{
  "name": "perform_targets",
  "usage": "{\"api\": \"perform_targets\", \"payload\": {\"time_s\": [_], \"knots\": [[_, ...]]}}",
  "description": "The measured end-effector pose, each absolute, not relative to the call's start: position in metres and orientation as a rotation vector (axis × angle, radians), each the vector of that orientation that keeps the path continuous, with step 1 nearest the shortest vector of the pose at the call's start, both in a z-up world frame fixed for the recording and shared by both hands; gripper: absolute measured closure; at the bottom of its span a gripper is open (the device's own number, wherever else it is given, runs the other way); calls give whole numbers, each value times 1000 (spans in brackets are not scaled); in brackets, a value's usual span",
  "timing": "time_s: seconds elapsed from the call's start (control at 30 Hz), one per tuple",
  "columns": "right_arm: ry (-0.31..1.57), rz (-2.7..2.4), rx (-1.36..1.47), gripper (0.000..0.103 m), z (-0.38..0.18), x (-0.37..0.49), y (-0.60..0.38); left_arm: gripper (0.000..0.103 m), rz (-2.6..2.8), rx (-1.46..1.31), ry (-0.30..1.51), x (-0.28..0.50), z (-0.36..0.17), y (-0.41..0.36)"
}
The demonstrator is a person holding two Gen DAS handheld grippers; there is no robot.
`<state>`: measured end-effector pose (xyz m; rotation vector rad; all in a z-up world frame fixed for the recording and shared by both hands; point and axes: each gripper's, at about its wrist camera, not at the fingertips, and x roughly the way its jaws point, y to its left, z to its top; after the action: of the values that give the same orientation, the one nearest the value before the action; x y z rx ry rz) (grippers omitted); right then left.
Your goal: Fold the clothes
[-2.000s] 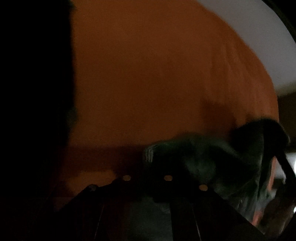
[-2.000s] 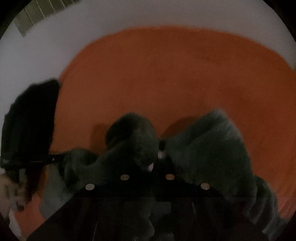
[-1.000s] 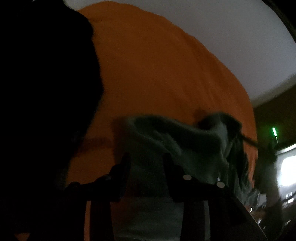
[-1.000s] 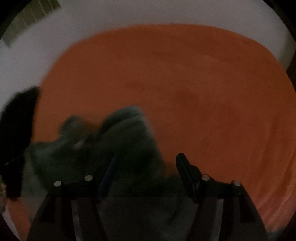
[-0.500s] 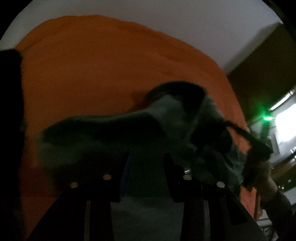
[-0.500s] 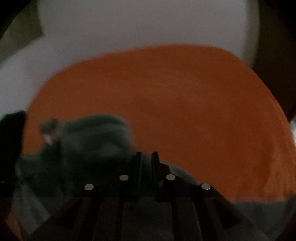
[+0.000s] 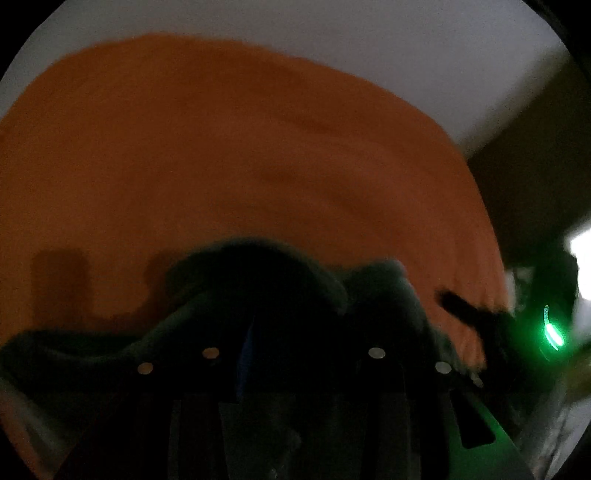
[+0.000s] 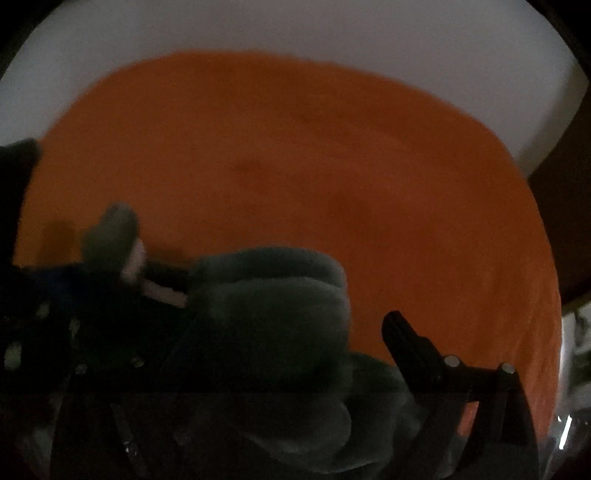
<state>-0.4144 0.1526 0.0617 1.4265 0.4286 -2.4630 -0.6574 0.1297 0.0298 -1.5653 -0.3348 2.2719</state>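
1. Underneath everything lies the orange bed cover (image 8: 332, 177), a broad, faintly wrinkled spread that fills most of both views, with a pale wall (image 8: 295, 26) beyond its far edge.
2. On it, right in front of me, sits the grey-green garment (image 8: 273, 295), bunched into soft rolls and not yet flat; in the left view it is a dark heap (image 7: 258, 280) touching my tool.
3. My right gripper (image 8: 280, 354) stands wide apart: its right finger (image 8: 406, 339) shows clearly above the cover, and the cloth swells up through the gap, so nothing is pinched.
4. My left gripper (image 7: 291, 332) is buried in shadow and cloth; I cannot tell whether its jaws are closed or clamped on anything.
5. I judge I am early in the fold, between grips, with the garment crumpled.
6. Next I need a clean edge or corner for each gripper, then a pull outward to spread the cloth flat before folding; grabbing a thick bundle would drag several layers together.
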Motion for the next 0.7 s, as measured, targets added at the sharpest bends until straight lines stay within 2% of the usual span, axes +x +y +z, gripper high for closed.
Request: {"api": "perform_targets", "payload": {"time_s": [0.03, 0.07, 0.1, 0.13, 0.17, 0.3, 0.37, 0.4, 0.43, 0.47, 0.5, 0.67, 0.7], "knots": [[386, -2470, 1415, 9, 64, -414, 157, 96, 2276, -1587, -371, -660, 24, 124], [343, -2477, 1404, 13, 66, -413, 162, 96, 2285, -1604, -397, -660, 20, 117], [301, -2482, 1392, 35, 68, -413, 167, 96, 2309, -1597, -430, -657, 20, 105], [258, -2488, 1380, 83, 70, -412, 172, 96, 2321, -1560, -486, -649, 25, 88], [216, -2493, 1368, 102, 72, -411, 177, 96, 2317, -1514, -552, -639, 31, 70], [68, -2543, 1295, 100, 87, -398, 209, 96, 2282, -1424, -750, -604, 39, 0], [21, -2515, 1287, 92, 91, -387, 200, 96, 2237, -1431, -821, -591, 27, -24], [26, -2490, 1308, 68, 95, -386, 202, 96, 2224, -1441, -837, -587, 18, -29], [56, -2471, 1312, 26, 95, -387, 195, 96, 2211, -1451, -853, -582, 9, -35], [88, -2454, 1312, 12, 95, -389, 187, 96, 2211, -1461, -853, -578, 4, -39], [153, -2487, 1294, 8, 95, -392, 178, 96, 2211, -1472, -860, -576, 0, -42], [535, -2573, 1242, 7, 82, -387, 124, 96, 2190, -1491, -907, -570, -13, -42], [722, -2594, 1270, 8, 68, -392, 110, 96, 2192, -1493, -901, -572, -12, -44]]}}
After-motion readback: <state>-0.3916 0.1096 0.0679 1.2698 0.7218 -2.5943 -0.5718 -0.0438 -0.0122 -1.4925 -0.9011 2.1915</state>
